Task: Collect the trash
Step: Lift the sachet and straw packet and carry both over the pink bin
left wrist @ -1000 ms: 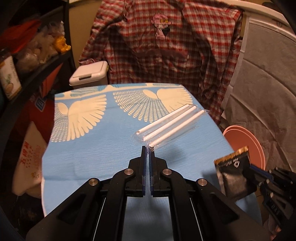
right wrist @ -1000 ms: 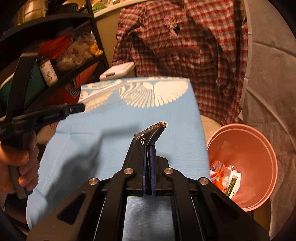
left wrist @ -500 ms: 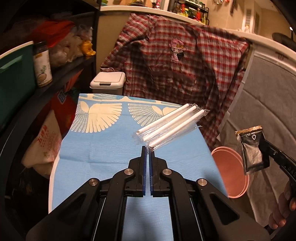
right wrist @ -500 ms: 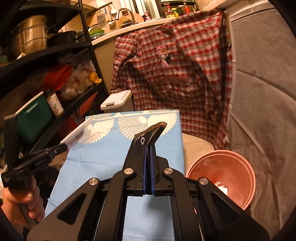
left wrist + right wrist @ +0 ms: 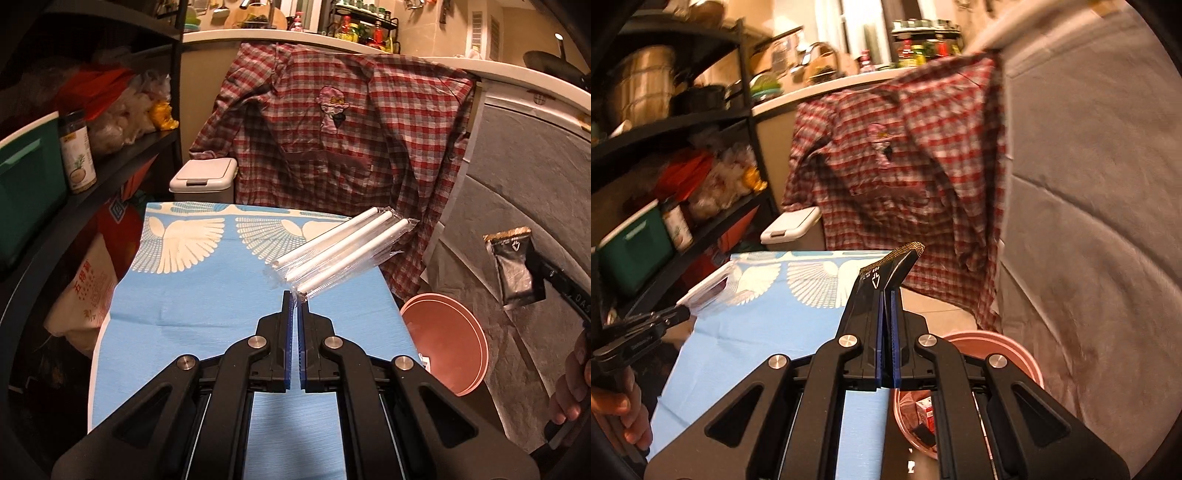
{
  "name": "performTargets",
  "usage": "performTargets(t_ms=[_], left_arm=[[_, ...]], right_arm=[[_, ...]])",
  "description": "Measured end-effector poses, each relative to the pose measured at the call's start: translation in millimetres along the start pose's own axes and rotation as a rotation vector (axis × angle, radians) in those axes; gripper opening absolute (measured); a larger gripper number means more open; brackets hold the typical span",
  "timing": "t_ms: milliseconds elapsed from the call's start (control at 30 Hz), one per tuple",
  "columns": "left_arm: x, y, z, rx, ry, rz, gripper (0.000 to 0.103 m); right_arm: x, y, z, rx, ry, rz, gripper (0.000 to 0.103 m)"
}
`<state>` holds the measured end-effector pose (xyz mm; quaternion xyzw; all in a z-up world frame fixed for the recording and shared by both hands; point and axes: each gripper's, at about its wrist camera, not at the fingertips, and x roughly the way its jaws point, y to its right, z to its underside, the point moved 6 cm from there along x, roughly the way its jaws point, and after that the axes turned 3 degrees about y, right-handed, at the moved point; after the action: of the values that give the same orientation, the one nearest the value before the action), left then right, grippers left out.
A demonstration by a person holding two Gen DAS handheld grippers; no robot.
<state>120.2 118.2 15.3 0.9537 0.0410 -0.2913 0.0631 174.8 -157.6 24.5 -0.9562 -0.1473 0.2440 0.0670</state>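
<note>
Both pieces were picked up but neither dropped: the left gripper (image 5: 296, 295) pinched the straw pack (image 5: 340, 254), the right gripper (image 5: 886, 295) clamped the black sachet (image 5: 886, 275) near the pink bin (image 5: 1015, 354).

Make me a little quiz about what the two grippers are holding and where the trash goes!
1. True or false: the left gripper is shut on a clear pack of white straws.
2. What is the right gripper holding? A) a black packet with a gold edge B) a green bottle C) a spoon
3. Fill in: the pink bin stands on the floor beside the table with the ____ cloth.

Key:
1. True; the pack is pinched by its near corner and lifted off the cloth.
2. A; the black packet sticks up between the closed fingers.
3. Blue.
</note>
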Motion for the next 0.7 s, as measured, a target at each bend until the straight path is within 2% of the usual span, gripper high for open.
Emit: performTargets(t_ms=[167, 700], left_arm=[[4.9, 14.2, -1.4, 0.017, 0.002, 0.004, 0.002], [36.3, 72.0, 6.9, 0.043, -0.040, 0.063, 0.002]], right_arm=[[-2.8, 16.7, -0.3, 0.002, 0.023, 0.033, 0.004], [2.4, 72.1, 12.0, 0.022, -0.009, 0.126, 0.004]])
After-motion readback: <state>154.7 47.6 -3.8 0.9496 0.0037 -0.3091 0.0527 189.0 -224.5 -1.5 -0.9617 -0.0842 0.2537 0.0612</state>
